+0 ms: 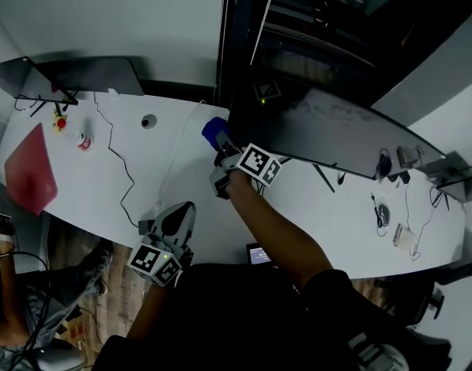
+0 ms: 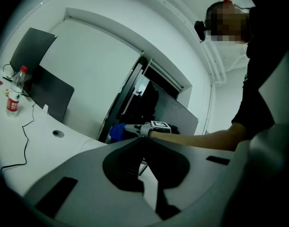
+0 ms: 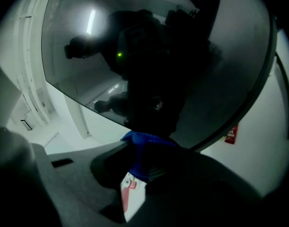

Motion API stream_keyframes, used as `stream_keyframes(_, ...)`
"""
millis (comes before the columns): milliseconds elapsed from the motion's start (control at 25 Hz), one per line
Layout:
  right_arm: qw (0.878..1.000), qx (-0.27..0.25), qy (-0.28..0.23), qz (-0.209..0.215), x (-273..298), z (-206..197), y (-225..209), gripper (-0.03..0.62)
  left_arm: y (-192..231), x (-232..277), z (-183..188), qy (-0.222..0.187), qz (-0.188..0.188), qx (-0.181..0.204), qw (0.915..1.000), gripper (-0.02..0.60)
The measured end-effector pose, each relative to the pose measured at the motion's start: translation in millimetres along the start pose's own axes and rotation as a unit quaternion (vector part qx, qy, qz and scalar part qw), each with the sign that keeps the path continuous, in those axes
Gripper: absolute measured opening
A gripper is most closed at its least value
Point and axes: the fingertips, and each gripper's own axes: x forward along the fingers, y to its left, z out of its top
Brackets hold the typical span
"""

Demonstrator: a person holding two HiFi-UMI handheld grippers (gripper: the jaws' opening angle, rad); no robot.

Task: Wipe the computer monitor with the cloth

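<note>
Blue cloth (image 3: 143,151) at monitor (image 1: 320,126) left edge.
Clamped between right gripper (image 1: 220,147) fingers, bunched past tips against screen; left gripper (image 2: 142,143) fingers closed together, empty, over desk (image 1: 89,184).

A long white desk (image 1: 89,195) curves across the room in front of a plain white wall (image 1: 127,14), and a tall dark recess (image 1: 313,29) (its inside too dim to make out) breaks the wall behind the desk's middle. Wood-plank floor (image 1: 69,242) shows below the desk's near edge at the left, and the light is dim throughout.
</note>
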Motion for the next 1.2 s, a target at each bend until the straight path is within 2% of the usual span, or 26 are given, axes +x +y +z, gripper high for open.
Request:
stream_keyframes(600,0.997,0.015,-0.037,0.061,-10,27,65,0.061,-7,-6,19,-0.025,0.001,0.016,0.9996,-0.006)
stream_keyframes(1200,0.99,0.035,-0.07,0.119,-21,51,121,0.061,-18,-22,21,-0.031,-0.001,0.027,0.9991,-0.006)
